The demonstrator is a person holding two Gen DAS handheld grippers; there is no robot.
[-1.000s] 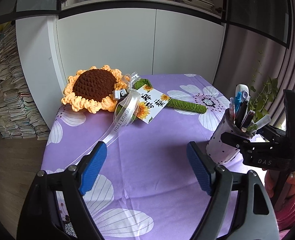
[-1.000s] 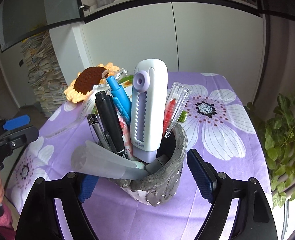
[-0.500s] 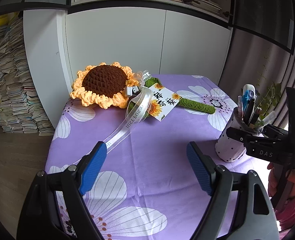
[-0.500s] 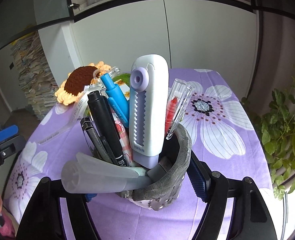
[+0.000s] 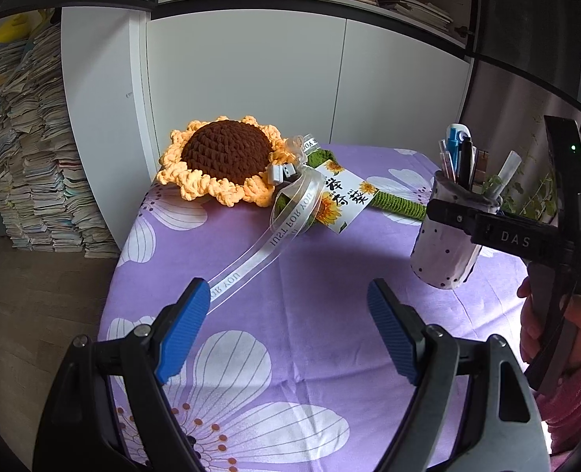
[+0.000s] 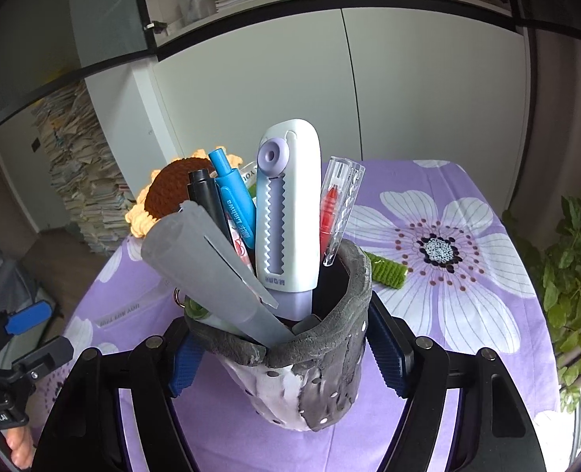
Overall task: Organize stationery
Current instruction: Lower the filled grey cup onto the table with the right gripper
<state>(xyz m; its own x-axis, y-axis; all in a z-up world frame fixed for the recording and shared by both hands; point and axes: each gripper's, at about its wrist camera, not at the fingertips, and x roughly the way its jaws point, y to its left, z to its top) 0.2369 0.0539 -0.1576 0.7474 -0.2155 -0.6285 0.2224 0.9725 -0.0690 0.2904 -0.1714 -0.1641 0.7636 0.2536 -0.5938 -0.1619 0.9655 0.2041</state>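
Purple flowered table [image 5: 330, 287] with a crochet sunflower [image 5: 223, 159] at the back. Right gripper [image 6: 286, 358] has its jaws clamped on the pen cup [image 6: 310, 373], right of the sunflower. Left gripper [image 5: 286, 334] jaws wide apart, holding nothing.

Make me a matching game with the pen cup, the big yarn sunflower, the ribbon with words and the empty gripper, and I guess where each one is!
Things:
1. pen cup
2. crochet sunflower
3. printed ribbon
4. left hand-held gripper

Places or states:
A. lying at the far end of the purple cloth
B. open, holding nothing
C. squeezed in the right hand-held gripper
D. trailing from the flower stem across the cloth

Pairs: 1-C, 2-A, 3-D, 4-B
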